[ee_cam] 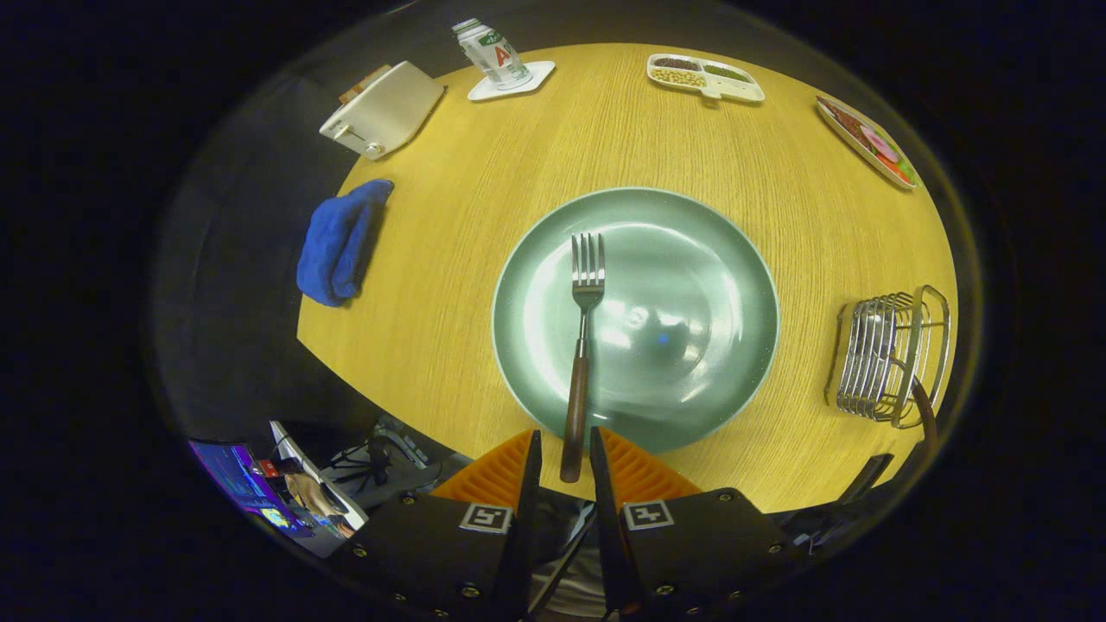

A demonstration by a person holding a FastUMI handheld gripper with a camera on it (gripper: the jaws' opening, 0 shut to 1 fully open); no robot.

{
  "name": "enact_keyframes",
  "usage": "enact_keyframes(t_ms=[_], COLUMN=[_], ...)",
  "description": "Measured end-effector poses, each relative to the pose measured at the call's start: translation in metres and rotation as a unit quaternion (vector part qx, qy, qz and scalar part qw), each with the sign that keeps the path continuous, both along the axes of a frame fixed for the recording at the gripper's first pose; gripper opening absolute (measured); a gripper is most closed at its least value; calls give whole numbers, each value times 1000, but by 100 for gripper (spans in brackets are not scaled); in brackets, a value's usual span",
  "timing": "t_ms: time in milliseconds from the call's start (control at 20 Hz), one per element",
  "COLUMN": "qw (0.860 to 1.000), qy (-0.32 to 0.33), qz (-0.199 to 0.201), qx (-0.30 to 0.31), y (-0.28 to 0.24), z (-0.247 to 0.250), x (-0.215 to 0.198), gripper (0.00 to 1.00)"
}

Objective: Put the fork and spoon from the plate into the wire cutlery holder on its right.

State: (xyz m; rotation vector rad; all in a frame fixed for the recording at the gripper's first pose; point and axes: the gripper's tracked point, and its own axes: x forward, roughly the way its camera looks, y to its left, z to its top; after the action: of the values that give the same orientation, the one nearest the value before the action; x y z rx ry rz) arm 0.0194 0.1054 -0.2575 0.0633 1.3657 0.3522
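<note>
I see bright overhead light glaring off the plate [683, 259]; the table [449, 216] bends at the fisheye edges, dim beyond, focus sharp.

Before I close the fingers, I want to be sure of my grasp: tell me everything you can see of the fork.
The fork has four shiny metal tines, a slim metal neck and a dark brown handle that looks like wood. It lies flat on the green plate, tines pointing away, handle crossing the plate's near rim. The handle's end sits between the orange fingers of the gripper, which stand slightly apart on either side; whether they press on it cannot be told.
</note>
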Motion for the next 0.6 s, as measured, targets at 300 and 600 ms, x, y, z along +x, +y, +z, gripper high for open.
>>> enact_keyframes(t_ms=[300, 600], qw=[999, 997], qy=[17, 22], qz=[21, 52], qx=[-23, -59], y=[-3, -27], z=[-22, -32], x=[5, 7], gripper=[33, 33])
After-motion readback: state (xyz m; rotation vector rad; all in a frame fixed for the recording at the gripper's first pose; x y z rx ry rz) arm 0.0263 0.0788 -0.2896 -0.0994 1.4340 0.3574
